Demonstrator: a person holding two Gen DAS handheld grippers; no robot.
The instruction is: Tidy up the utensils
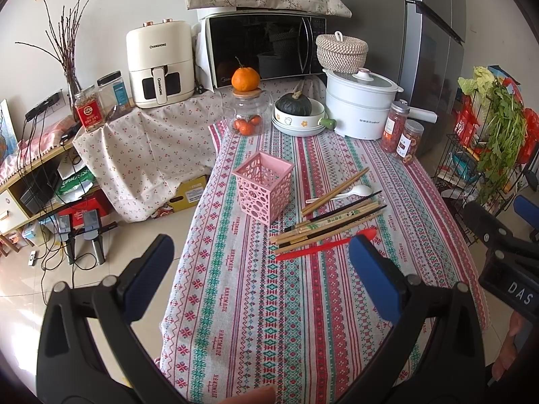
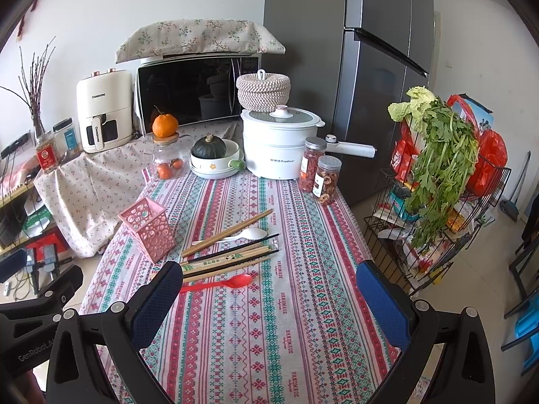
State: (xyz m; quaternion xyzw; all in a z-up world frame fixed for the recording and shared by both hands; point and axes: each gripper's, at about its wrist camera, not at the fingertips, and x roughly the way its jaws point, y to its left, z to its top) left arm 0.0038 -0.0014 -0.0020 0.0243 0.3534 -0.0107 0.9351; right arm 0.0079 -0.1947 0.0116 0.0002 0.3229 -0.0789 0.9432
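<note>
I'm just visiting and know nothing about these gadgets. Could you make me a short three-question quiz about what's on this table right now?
1. True or false: the pink perforated plastic holder already has utensils standing in it.
2. Which utensil lies nearest the two grippers: (a) the white plastic spoon, (b) the red plastic spoon, (c) the bundle of wooden and black chopsticks?
3. Fill in: both the left gripper and the right gripper are ____ and hold nothing.

Key: 1 false, it looks empty and everything lies on the striped patterned tablecloth. 2 (b). 3 open.
</note>
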